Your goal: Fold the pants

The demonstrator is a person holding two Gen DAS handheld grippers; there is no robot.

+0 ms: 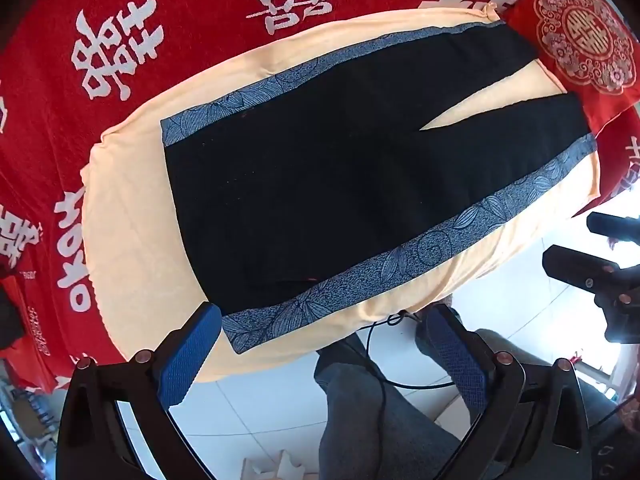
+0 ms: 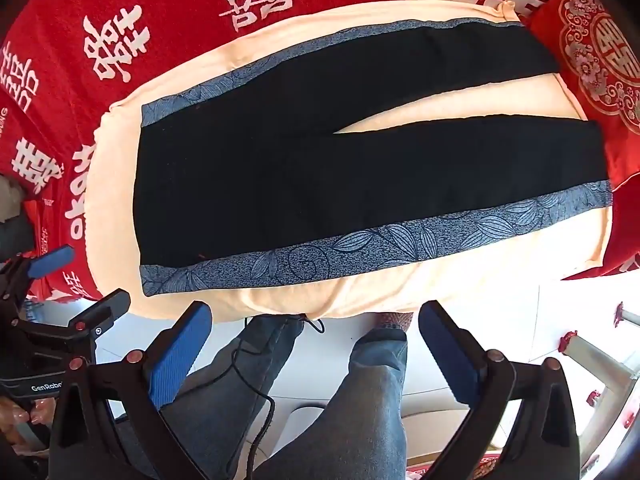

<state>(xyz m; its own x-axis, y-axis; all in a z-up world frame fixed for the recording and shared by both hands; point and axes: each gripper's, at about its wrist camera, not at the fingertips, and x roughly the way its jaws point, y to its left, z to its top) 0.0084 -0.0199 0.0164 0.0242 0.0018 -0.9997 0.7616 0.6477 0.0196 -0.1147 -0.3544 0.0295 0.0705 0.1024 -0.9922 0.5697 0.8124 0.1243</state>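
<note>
Overhead, both tongs hang spread wide and empty, the left tongs [image 1: 324, 356] and right tongs [image 2: 316, 354] pointing down at the near edge of the counter [image 2: 360, 292]. Beyond them the black pants [image 2: 280, 184] lie flat and unfolded on a cream cloth [image 1: 132, 240], legs parted, over a red cover [image 1: 160, 40].

Matt cloth throughout, with plastic gripper parts.
Black pants [image 2: 280, 184] of matt knit cloth with speckled blue-grey side bands lie on soft cream cloth [image 2: 400, 292] over a fuzzy red blanket [image 2: 180, 40]; ribbed blue pads [image 2: 180, 356] sit on matt black plastic.
</note>
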